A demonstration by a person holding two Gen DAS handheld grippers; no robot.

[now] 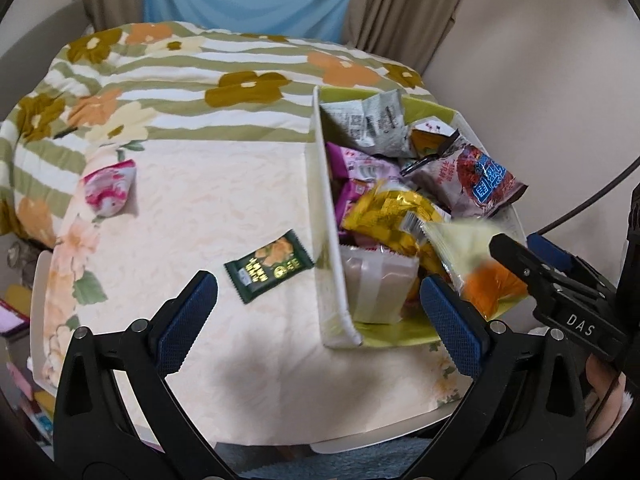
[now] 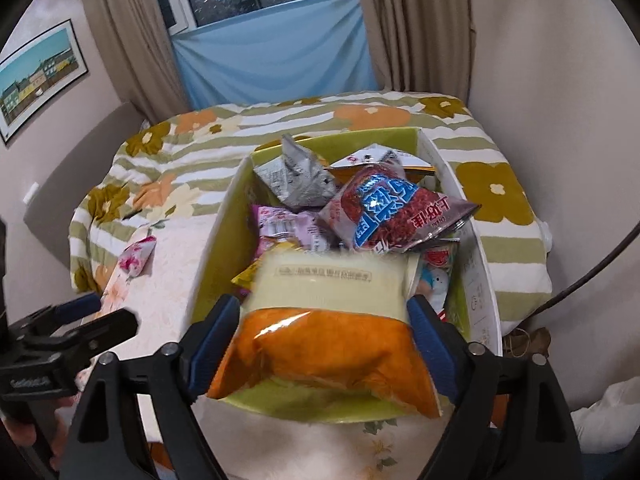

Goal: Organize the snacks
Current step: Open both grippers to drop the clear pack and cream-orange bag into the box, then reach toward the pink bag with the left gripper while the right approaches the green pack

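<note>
I hold my right gripper (image 2: 324,344) over the box (image 2: 224,220), its jaws spread beside an orange-and-yellow snack bag (image 2: 328,344) that sits between them, over the heap; whether the pads still press it I cannot tell. My left gripper (image 1: 316,312) hangs wide and empty above the table (image 1: 240,344). A green packet (image 1: 269,266) and a pink packet (image 1: 108,192) lie outside the box wall, and the crowded pile leaves little room.

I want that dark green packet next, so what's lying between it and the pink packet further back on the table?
Nothing: in the left wrist view only bare floral tablecloth lies between the dark green packet and the pink packet.
</note>
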